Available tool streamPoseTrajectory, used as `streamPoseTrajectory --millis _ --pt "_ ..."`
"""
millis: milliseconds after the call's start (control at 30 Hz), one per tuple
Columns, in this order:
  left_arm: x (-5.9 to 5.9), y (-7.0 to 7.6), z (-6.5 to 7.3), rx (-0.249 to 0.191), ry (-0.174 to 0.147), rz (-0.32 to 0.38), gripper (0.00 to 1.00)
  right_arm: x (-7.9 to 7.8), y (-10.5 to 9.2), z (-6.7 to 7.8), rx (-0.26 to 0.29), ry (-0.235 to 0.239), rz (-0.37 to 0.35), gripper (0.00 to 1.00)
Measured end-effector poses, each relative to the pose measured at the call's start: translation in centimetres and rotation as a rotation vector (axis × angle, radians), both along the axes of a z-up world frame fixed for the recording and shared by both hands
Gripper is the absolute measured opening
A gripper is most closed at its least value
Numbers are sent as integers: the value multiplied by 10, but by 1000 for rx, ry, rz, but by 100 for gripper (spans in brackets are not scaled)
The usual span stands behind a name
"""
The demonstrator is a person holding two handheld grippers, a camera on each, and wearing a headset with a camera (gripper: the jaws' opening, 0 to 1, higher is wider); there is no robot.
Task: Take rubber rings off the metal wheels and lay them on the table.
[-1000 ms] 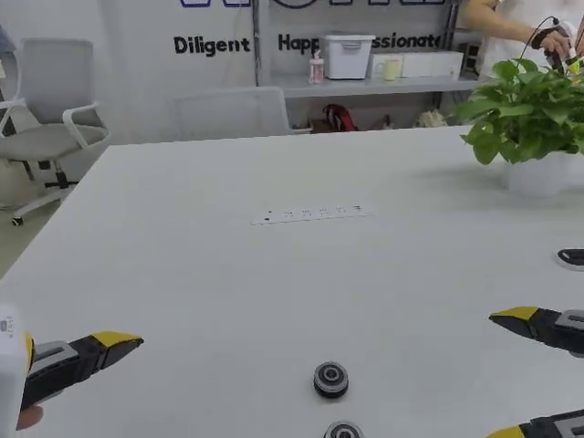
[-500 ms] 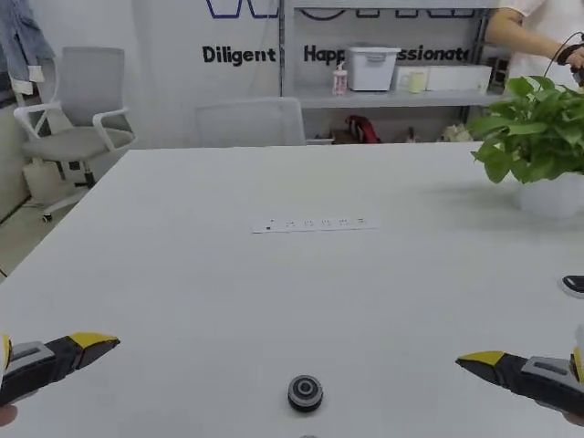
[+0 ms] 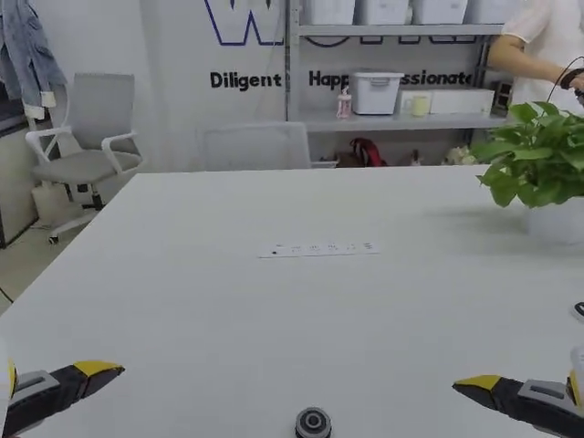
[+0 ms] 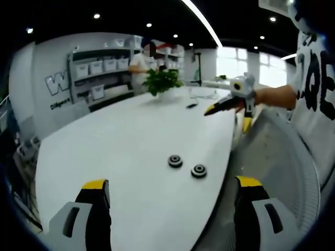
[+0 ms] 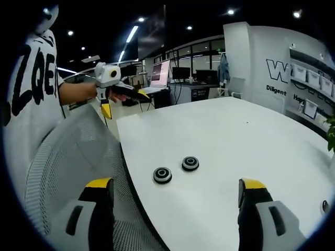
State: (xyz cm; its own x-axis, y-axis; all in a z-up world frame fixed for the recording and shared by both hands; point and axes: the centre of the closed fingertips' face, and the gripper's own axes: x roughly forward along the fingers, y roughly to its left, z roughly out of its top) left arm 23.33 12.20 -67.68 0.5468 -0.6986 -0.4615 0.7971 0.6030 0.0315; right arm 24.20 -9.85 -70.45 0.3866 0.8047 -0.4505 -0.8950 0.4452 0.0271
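Left gripper (image 4: 172, 183): released, its two yellow-tipped jaws spread wide. In the head view it sits at 8 o'clock, low over the near table edge.
Right gripper (image 5: 176, 183): also released, jaws wide apart and gripping nothing. In the head view it sits at 4 o'clock, and in the left gripper view it is at 1 o'clock, held out in a hand.
Mesh chair back (image 5: 73, 157): white, just beside the near table edge, between the person and the work.
Table (image 3: 274, 310): white, broad and mostly bare.
Near wheel (image 4: 198, 170): metal, lying flat close to the table's near edge, just beside its mate but apart from it.
Far wheel (image 3: 313, 423): at 6 o'clock in the head view, lying flat between the two grippers and well apart from both.
Rubber rings (image 5: 183, 164): black bands still seated round both wheels.
Socket strip (image 3: 318, 248): flush in the tabletop, mid-table at 12 o'clock from the far wheel.
Potted plant (image 3: 538, 173): green leaves in a white pot, at 2 o'clock on the table's far right.
Office chair (image 3: 87, 137): grey, on the floor at 10 o'clock beyond the table.
Shelving (image 3: 383, 117): at 12 o'clock against the back wall, holding white bins.
Person (image 3: 538, 46): white shirt, at 1 o'clock by the shelves.
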Motion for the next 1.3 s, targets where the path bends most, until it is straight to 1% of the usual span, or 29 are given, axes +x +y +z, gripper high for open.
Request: streamPoseTrajectory --millis 67,133,233,333,533,767,933,1100,1300 --pt "1 0 0 -2 0 -7 100 0 1 0 2 -3 -2 96" --pt "2 1 -1 -6 3 -10 100 1 -1 -1 -12 -6 -6 96" --pt "1 1 -3 1 2 -15 100 -2 -1 -4 -14 3 -7 96" --pt "-2 1 -7 10 10 -21 100 -3 -5 -9 -37 7 -9 95" --pt "-1 -3 -11 16 17 -32 100 -2 -8 -11 -24 13 -20 94" --pt "1 -8 -11 20 10 -32 100 -1 -8 -16 -19 21 -5 94" --pt "1 -6 -18 44 16 -35 100 -1 -4 -21 -20 28 9 94" --pt "2 -3 -21 42 16 -34 100 -3 3 -24 -28 29 32 93" --pt "3 -4 -30 58 26 -55 100 -3 11 -30 -40 33 63 92"
